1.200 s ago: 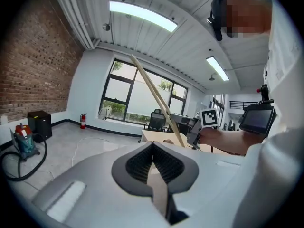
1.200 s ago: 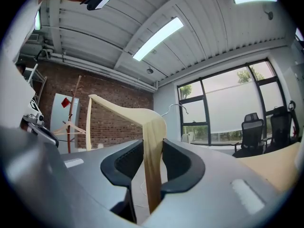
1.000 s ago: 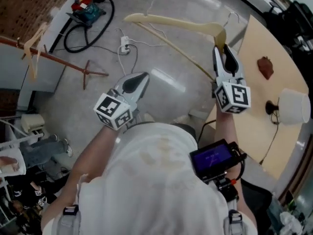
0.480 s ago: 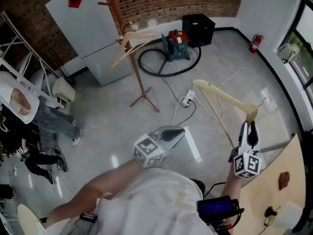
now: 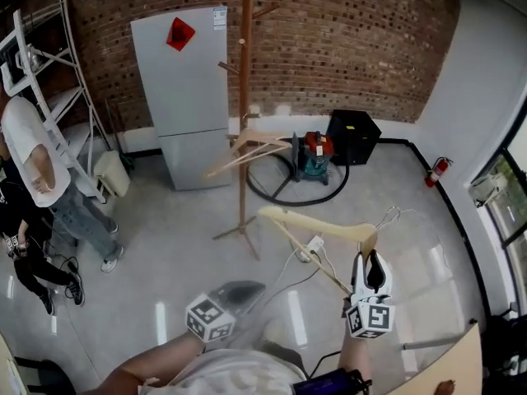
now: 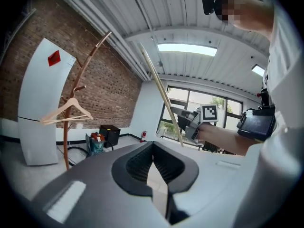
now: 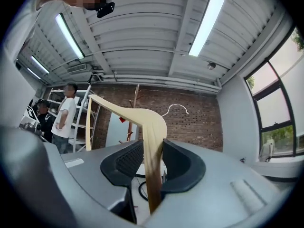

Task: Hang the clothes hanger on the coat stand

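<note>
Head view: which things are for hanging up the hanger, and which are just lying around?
For the job:
- clothes hanger, clamped in the right gripper
- coat stand

Just lying about:
- fridge
- vacuum cleaner with its black hose
- black box
- fire extinguisher
- second hanger, already on the stand

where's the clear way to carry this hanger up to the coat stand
Bare floor lies left of the coat stand, between the fridge and the person. Right of it is crowded: vacuum, hose, power strip. Upper pegs look free; a wooden hanger fills a lower one.
</note>
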